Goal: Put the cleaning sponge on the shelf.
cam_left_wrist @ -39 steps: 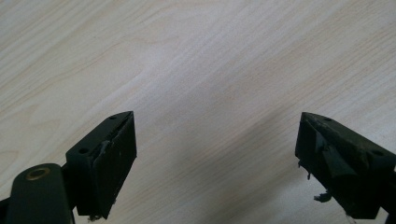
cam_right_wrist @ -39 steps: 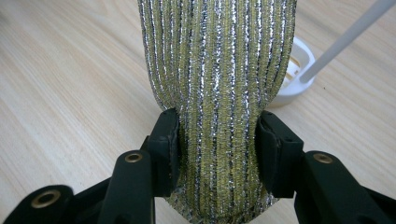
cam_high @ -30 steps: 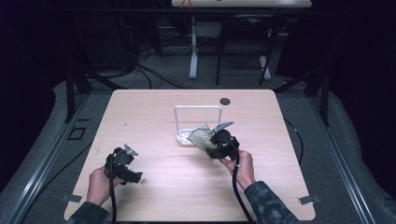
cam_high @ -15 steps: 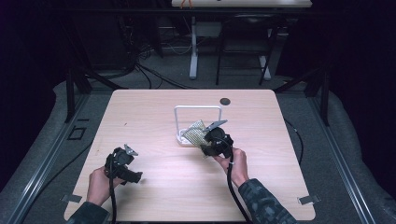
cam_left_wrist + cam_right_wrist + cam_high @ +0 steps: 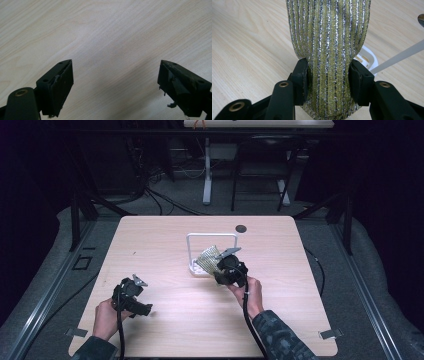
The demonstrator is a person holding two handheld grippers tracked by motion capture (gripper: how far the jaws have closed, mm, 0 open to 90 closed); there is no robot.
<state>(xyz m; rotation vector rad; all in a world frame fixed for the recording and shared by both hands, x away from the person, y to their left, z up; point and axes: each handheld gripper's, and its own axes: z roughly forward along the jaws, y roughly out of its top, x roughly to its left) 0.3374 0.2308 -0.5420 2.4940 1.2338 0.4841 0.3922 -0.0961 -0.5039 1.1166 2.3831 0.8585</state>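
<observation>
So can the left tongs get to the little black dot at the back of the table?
Probably yes. The left tongs are open and empty, and bare table lies between them and the black dot; it is just a long stretch.

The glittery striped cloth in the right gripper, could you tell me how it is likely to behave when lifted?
Probably floppy: the striped cloth bows between the right gripper fingers rather than holding flat. It looks light, a thin knit with metallic threads. Its ribbed, rough surface should resist slipping, though it might snag on the white rack beside it.
</observation>
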